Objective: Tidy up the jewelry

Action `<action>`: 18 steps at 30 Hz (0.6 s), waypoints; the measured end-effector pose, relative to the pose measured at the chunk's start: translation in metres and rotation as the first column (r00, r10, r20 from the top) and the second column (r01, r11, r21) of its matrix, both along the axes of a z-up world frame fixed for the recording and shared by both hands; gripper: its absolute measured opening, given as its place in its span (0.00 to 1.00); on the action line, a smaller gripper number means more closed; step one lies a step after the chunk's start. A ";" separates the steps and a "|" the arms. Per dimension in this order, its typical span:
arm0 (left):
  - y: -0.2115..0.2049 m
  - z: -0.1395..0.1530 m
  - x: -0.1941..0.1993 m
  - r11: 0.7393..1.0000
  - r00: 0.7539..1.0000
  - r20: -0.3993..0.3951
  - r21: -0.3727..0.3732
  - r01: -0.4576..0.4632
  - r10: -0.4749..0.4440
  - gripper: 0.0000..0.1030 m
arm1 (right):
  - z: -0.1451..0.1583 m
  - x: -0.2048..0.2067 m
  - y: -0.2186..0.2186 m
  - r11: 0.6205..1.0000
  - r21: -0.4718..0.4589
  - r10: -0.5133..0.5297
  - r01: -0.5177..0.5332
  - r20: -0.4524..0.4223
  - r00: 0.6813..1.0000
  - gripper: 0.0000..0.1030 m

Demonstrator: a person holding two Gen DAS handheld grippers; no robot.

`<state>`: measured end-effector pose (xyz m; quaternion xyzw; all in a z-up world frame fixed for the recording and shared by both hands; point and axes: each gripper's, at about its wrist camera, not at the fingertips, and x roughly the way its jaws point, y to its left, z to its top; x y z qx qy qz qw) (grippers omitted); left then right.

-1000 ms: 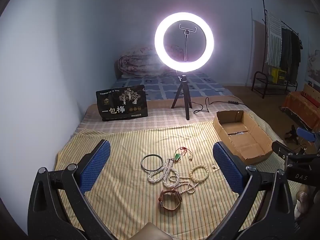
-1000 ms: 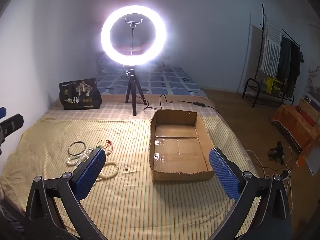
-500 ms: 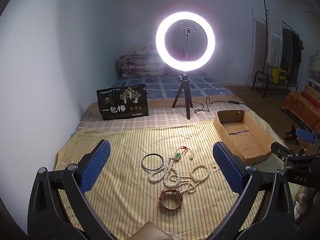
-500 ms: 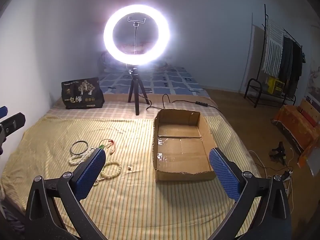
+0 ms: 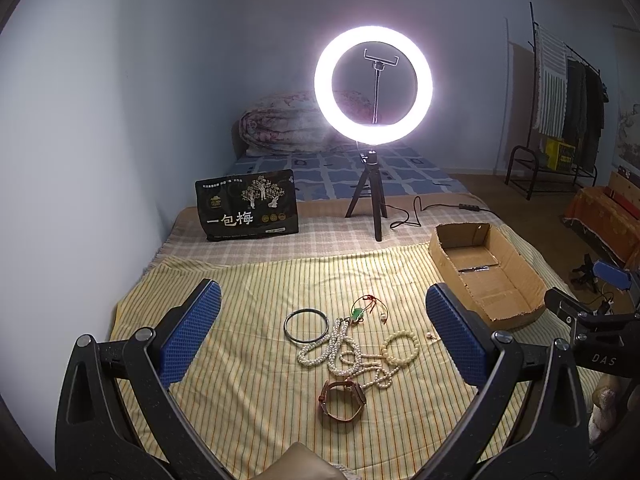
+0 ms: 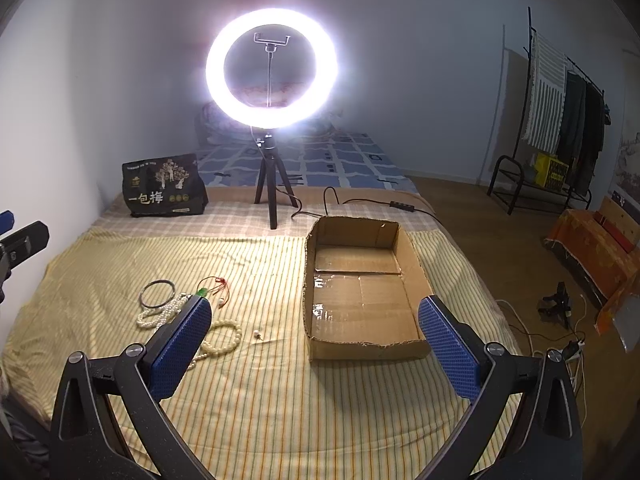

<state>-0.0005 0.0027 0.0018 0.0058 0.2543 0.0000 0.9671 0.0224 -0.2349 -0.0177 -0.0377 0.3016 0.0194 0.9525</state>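
Note:
Jewelry lies on the yellow striped cloth [image 5: 256, 304]: a dark bangle [image 5: 306, 325], a red cord with a green pendant [image 5: 362, 309], a long pearl necklace [image 5: 340, 354], a cream bead bracelet [image 5: 401, 349], a brown watch [image 5: 342, 397] and a small earring [image 6: 256, 335]. An open cardboard box [image 6: 362, 292] stands to the right, with a thin dark item inside in the left wrist view [image 5: 474, 268]. My left gripper [image 5: 320, 340] is open and empty above the jewelry. My right gripper [image 6: 314, 344] is open and empty before the box.
A lit ring light [image 5: 373, 84] on a tripod stands behind the cloth, its cable [image 6: 360, 204] trailing right. A black bag [image 5: 248, 210] stands at the back left. The wall is at the left. The bed edge and floor clutter [image 6: 560, 304] are at the right.
The right gripper has shifted slightly left, so the box sits further right in its view. The left gripper has barely moved. Both stay open.

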 end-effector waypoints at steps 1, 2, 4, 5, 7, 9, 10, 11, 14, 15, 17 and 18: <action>0.000 0.000 0.000 1.000 1.000 0.000 0.000 0.001 -0.001 1.00 | 0.000 0.000 0.000 1.000 0.001 0.001 -0.001 -0.001 1.000 1.00; 0.000 0.000 0.000 1.000 1.000 0.000 0.000 0.002 -0.002 1.00 | 0.000 0.000 0.000 1.000 0.002 0.002 -0.002 -0.003 1.000 1.00; 0.000 0.000 0.000 1.000 1.000 0.001 0.000 0.001 -0.001 1.00 | 0.000 0.000 0.000 1.000 0.003 0.003 -0.003 -0.005 1.000 1.00; 0.001 0.000 0.000 1.000 1.000 0.000 -0.001 0.001 -0.001 1.00 | 0.000 0.001 0.001 1.000 0.002 0.003 -0.003 -0.006 1.000 1.00; 0.001 0.000 0.000 1.000 1.000 0.001 -0.001 0.000 0.000 1.00 | 0.000 0.001 0.001 1.000 0.002 0.003 -0.003 -0.005 1.000 1.00; 0.001 0.000 0.000 1.000 1.000 0.000 -0.001 -0.001 0.001 1.00 | 0.000 0.001 0.000 1.000 0.002 0.003 -0.003 -0.006 1.000 1.00; 0.001 0.000 0.000 1.000 1.000 0.000 -0.002 -0.001 0.001 1.00 | 0.000 0.001 0.000 1.000 0.004 0.003 -0.003 -0.007 1.000 1.00; 0.001 0.000 0.000 1.000 1.000 0.001 -0.001 -0.001 0.001 1.00 | -0.001 0.001 0.001 1.000 0.005 0.003 -0.003 -0.008 1.000 1.00; 0.001 0.000 0.000 1.000 1.000 0.001 -0.002 -0.001 0.001 1.00 | -0.001 0.000 0.001 1.000 0.006 0.005 -0.005 -0.010 1.000 1.00; 0.001 0.000 0.000 1.000 1.000 0.002 -0.001 -0.001 0.001 1.00 | -0.001 0.000 0.002 1.000 0.006 0.006 -0.006 -0.011 1.000 1.00; 0.001 0.000 0.000 1.000 1.000 0.001 -0.002 0.001 -0.001 1.00 | -0.001 0.000 0.002 1.000 0.004 0.007 -0.007 -0.013 1.000 1.00; 0.002 0.001 0.000 1.000 1.000 0.001 -0.003 0.002 -0.002 1.00 | -0.001 0.000 0.002 1.000 0.004 0.007 -0.007 -0.013 1.000 1.00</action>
